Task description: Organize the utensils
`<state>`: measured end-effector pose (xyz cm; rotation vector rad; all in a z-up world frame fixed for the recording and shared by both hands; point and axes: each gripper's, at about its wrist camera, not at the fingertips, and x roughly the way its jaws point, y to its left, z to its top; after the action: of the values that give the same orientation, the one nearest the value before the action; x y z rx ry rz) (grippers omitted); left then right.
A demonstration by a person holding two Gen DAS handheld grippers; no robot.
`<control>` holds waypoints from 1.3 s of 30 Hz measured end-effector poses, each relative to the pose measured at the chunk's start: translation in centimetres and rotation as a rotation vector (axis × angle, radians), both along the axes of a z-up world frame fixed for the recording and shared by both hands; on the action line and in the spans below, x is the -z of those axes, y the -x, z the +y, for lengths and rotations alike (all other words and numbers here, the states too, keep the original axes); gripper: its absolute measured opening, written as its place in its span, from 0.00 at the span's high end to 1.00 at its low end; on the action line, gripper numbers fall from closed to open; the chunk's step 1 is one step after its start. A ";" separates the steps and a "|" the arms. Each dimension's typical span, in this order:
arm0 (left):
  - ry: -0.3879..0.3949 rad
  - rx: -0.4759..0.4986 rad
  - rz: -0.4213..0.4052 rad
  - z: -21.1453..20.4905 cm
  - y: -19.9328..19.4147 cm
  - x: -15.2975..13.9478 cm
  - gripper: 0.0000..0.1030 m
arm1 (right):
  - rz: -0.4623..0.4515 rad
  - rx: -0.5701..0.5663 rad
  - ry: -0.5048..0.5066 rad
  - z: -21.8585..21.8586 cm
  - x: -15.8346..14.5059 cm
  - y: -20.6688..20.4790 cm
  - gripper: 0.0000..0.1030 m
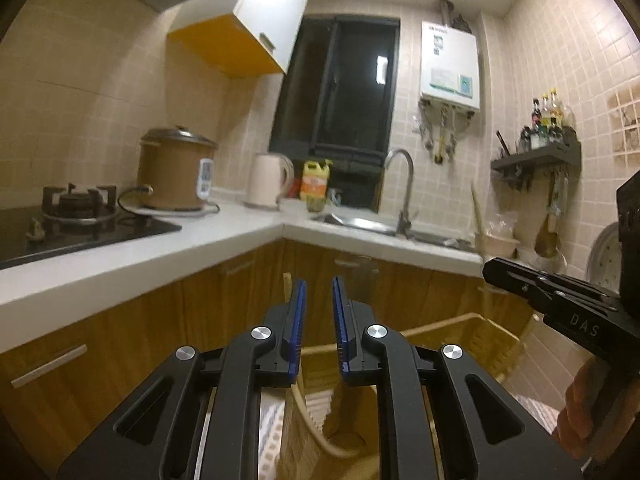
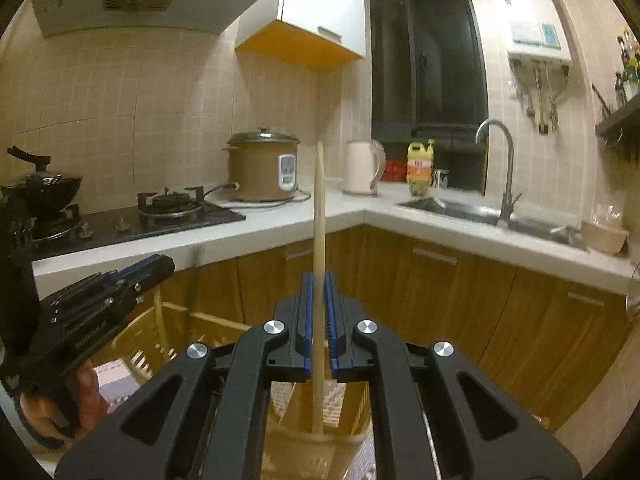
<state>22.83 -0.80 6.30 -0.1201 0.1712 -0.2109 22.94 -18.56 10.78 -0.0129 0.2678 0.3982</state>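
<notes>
My right gripper (image 2: pixel 319 280) is shut on a long pale wooden stick (image 2: pixel 319 200) that stands upright. The stick's lower end reaches into a beige utensil cup (image 2: pixel 320 440) right under the fingers. In the left wrist view the same gripper (image 1: pixel 492 270) comes in from the right, with the stick (image 1: pixel 478 216) rising above its tip. My left gripper (image 1: pixel 319 288) hovers over the beige slatted basket (image 1: pixel 472 332); a narrow gap shows between its blue pads, with nothing in it. A thin beige upright piece (image 1: pixel 287 288) stands just behind its left finger.
An L-shaped white counter (image 2: pixel 280 220) runs ahead over wooden cabinets. On it are a gas hob (image 2: pixel 172 204), a brown rice cooker (image 2: pixel 262 168), a pale kettle (image 2: pixel 362 168) and a yellow bottle (image 2: pixel 420 164). A sink and tap (image 2: pixel 504 168) are to the right.
</notes>
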 end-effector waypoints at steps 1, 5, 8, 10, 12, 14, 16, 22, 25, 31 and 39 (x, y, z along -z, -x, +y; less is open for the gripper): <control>-0.008 0.005 0.009 0.1 0.2 -0.1 0.87 | 0.010 0.002 0.001 -0.2 0.1 0.3 0.95; 0.041 0.019 0.012 1.9 2.3 -1.1 0.61 | 0.057 -0.017 -0.040 -1.6 -0.1 1.7 0.95; 0.049 0.017 0.019 2.8 3.6 -1.8 0.61 | 0.097 -0.027 -0.082 -2.8 -0.5 3.0 0.94; 0.062 0.024 0.039 3.6 4.5 -2.2 0.59 | 0.122 -0.034 -0.106 -3.7 -0.8 4.1 0.94; 0.081 0.042 0.073 4.3 5.3 -2.7 0.59 | 0.146 -0.035 -0.113 -4.3 -1.0 5.3 0.94; 0.081 0.065 0.118 4.8 6.1 -3.1 0.59 | 0.177 -0.039 -0.122 -4.9 -1.3 6.7 0.91; 0.067 0.085 0.169 5.0 6.8 -3.3 0.59 | 0.217 -0.040 -0.133 -5.7 -1.5 8.3 0.78; 0.036 0.184 0.452 4.8 7.5 -1.4 0.55 | 0.377 0.026 -0.121 -6.8 -1.2 11.8 0.28; -0.007 0.229 0.591 3.8 7.6 0.8 0.55 | 0.465 0.031 -0.109 -6.7 -0.3 13.1 0.28; -0.075 0.302 0.827 1.8 7.2 6.2 0.61 | 0.612 0.059 -0.002 -4.8 1.8 14.7 0.30; -0.059 0.311 0.925 0.9 5.4 9.6 0.63 | 0.837 0.093 0.090 -2.4 7.6 13.5 0.35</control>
<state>17.46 0.12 -3.29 -0.1252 1.1204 -0.4499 9.40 -20.99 3.23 0.0800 1.1085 0.2811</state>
